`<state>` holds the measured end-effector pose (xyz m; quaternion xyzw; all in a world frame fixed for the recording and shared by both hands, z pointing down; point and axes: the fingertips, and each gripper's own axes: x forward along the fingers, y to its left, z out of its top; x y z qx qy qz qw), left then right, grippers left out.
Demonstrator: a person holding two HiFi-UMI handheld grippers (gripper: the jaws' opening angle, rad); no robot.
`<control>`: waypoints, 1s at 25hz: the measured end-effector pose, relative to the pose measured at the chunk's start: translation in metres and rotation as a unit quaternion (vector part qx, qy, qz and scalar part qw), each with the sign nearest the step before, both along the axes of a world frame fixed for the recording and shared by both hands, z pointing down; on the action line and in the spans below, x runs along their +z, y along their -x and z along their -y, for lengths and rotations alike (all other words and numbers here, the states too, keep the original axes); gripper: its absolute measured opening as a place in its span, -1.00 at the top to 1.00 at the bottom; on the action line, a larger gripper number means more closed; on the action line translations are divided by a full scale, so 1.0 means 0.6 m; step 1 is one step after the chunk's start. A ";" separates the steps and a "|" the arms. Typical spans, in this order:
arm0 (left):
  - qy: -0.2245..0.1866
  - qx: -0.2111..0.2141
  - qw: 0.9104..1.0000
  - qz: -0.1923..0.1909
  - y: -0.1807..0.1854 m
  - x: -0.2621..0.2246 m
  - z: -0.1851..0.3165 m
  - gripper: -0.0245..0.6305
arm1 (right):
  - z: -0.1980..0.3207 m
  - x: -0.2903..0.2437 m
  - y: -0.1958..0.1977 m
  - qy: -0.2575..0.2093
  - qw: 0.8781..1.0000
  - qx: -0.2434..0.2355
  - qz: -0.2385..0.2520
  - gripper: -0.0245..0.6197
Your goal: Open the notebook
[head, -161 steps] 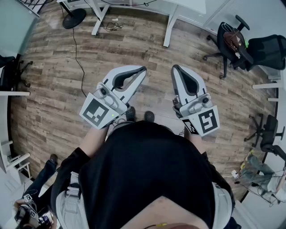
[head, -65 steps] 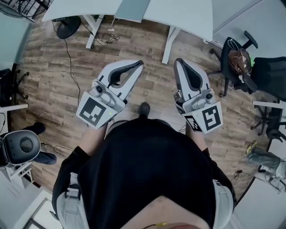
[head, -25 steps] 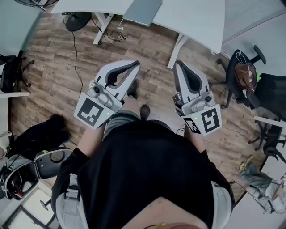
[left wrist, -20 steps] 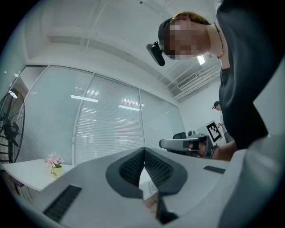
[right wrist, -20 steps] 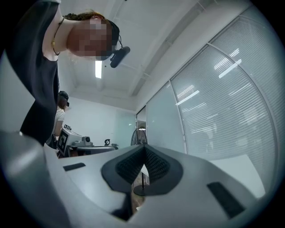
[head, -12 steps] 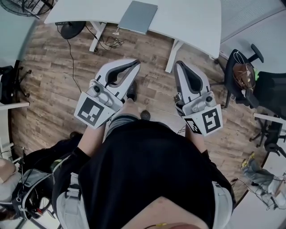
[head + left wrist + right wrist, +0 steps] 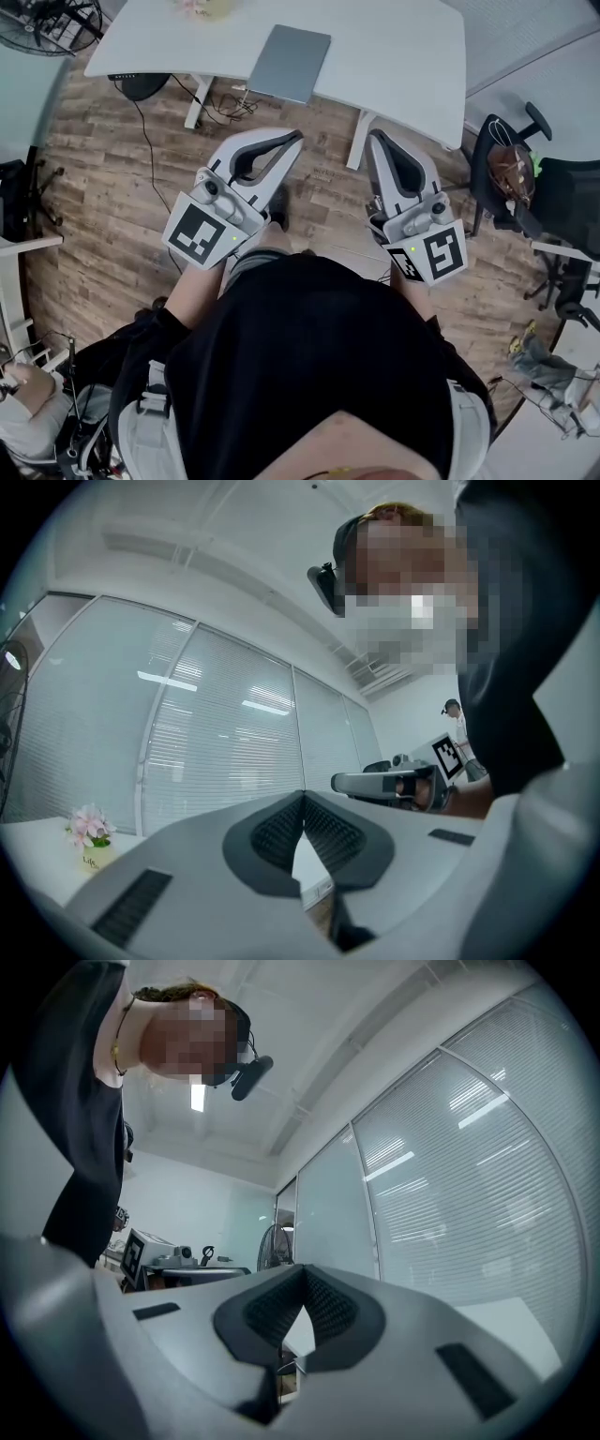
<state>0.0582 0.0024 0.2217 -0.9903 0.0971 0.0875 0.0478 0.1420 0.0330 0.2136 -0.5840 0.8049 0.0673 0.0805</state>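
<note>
The worktop [image 7: 403, 47] has slid well down into the head view. A second ago only its near edge and part of the notebook showed at 12 o'clock. Now the whole grey notebook [image 7: 289, 63] is in sight, lying flat and closed close to the worktop's front edge. Less wooden floor [image 7: 103, 187] lies between us and the worktop's legs, so we judge that we have been walking up to it, not working yet.

What has not changed is how we carry the tools. The left hand-held gripper [image 7: 296, 141] and the right hand-held gripper [image 7: 373, 139] sit side by side in front of the body as before. Each one's own view shows its ribbed pads pressed together tip to tip with nothing between them (behind them only blinds, glass walls and a small pot of pink flowers [image 7: 89, 829]).

The notebook lies at about 12 o'clock from the left tip and about 10 o'clock from the right tip, well apart from both, and neither touches the worktop.

For the task, we think this means the approach is nearly over but the opening has not begun, as the cover is down and untouched. Next we would likely need to lower the tips to the cover's free edge. With the jaws narrowed to nothing, we could slip them under it or must part them to pinch it.
</note>
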 end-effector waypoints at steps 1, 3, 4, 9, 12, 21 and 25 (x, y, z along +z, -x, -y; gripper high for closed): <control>-0.001 0.001 1.000 -0.001 -0.002 -0.001 0.009 0.89 | 0.010 0.000 -0.002 0.000 1.000 0.001 0.000 0.91; -0.004 0.004 1.000 0.003 -0.005 -0.001 0.027 0.89 | 0.028 0.001 -0.005 0.000 1.000 0.005 0.000 0.91; -0.004 0.006 1.000 0.005 -0.005 0.000 0.036 0.89 | 0.036 0.001 -0.007 -0.001 1.000 0.007 0.000 0.91; -0.004 0.011 1.000 0.008 -0.007 -0.003 0.089 0.89 | 0.082 -0.002 -0.015 -0.002 1.000 0.018 0.001 0.91; -0.006 0.015 1.000 0.003 -0.012 -0.009 0.118 0.89 | 0.105 -0.007 -0.019 -0.002 1.000 0.025 0.000 0.91; -0.009 0.036 0.999 0.005 -0.027 -0.013 0.191 0.89 | 0.180 -0.015 -0.030 0.001 0.999 0.043 -0.003 0.91; -0.008 0.041 0.999 0.006 -0.025 -0.010 0.223 0.89 | 0.215 -0.013 -0.027 0.002 0.999 0.046 -0.004 0.91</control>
